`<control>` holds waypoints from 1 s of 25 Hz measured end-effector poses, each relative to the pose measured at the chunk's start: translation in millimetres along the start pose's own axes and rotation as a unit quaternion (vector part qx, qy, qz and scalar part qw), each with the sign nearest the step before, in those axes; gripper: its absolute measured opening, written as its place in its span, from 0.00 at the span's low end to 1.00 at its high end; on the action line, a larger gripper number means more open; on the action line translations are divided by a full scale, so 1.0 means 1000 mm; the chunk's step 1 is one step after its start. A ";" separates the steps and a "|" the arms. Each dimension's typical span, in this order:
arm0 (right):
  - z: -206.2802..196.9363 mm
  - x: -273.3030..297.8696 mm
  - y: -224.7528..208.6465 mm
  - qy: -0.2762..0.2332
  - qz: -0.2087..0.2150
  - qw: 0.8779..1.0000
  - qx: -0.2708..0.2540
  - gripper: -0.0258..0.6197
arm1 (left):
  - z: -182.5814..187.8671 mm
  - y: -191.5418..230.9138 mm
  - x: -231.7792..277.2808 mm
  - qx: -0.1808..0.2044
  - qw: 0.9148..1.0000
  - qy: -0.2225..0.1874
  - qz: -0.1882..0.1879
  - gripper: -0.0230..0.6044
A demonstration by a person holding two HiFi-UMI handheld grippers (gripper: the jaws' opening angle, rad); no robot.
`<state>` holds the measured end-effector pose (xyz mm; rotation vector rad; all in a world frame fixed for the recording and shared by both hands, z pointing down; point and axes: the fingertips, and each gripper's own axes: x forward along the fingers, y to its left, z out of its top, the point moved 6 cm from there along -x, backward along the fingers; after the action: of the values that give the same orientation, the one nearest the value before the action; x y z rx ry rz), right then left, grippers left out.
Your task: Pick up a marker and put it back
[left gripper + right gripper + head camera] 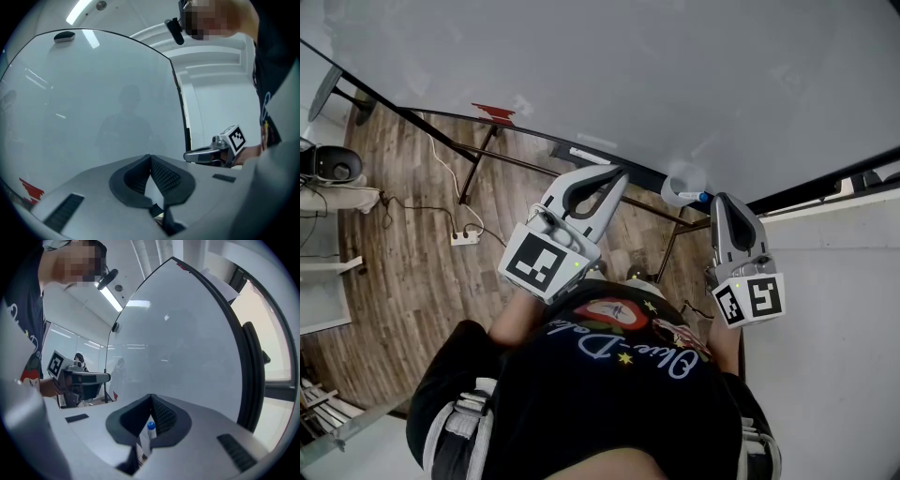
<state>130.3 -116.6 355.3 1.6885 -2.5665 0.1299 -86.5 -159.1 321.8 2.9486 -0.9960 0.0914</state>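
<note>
- The left gripper (pixel 150 158) is held with its jaws pressed together, nothing between them.
- A blue-capped marker (pixel 149 431) is pinched in the right gripper (pixel 151 398), just beside a white cup (pixel 681 181).
- A whiteboard (pixel 656 75) is seen beyond.

L tool (pixel 150 158) level, jaws shut, empty — R tool (pixel 150 398) level, clamped on marker (pixel 150 428).

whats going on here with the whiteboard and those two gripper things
A person stands facing a whiteboard with a handheld claw in each hand. The right claw is shut on a blue-capped marker and points toward the board. The left claw is shut with nothing in it, held out alongside.
</note>
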 end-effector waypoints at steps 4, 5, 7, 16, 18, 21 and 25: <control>0.002 -0.001 0.000 -0.003 -0.001 1.000 -0.001 0.04 | 0.000 -0.001 -0.001 0.000 1.000 0.000 0.000 0.04; 0.002 -0.002 0.001 -0.004 -0.002 1.000 0.000 0.04 | 0.000 -0.001 -0.001 -0.001 1.000 0.000 0.000 0.04; 0.003 -0.003 0.001 -0.006 -0.003 1.000 0.000 0.04 | 0.000 -0.001 -0.002 -0.001 1.000 0.000 0.000 0.04; 0.003 -0.003 0.003 -0.007 0.002 1.000 0.002 0.04 | 0.000 -0.001 -0.003 -0.001 1.000 -0.001 0.001 0.04; 0.004 -0.003 0.003 -0.007 0.001 1.000 0.002 0.04 | 0.000 -0.001 -0.004 -0.001 1.000 -0.001 0.002 0.04; 0.004 -0.004 0.003 -0.008 0.001 1.000 0.002 0.04 | 0.000 -0.002 -0.005 -0.001 1.000 0.000 0.002 0.04; 0.004 -0.006 0.003 -0.008 0.001 1.000 0.002 0.04 | 0.000 -0.003 -0.004 0.000 1.000 -0.001 0.000 0.04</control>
<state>129.3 -110.6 350.7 1.6949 -2.5813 0.1230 -87.9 -153.7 321.7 2.9491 -0.9970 0.0888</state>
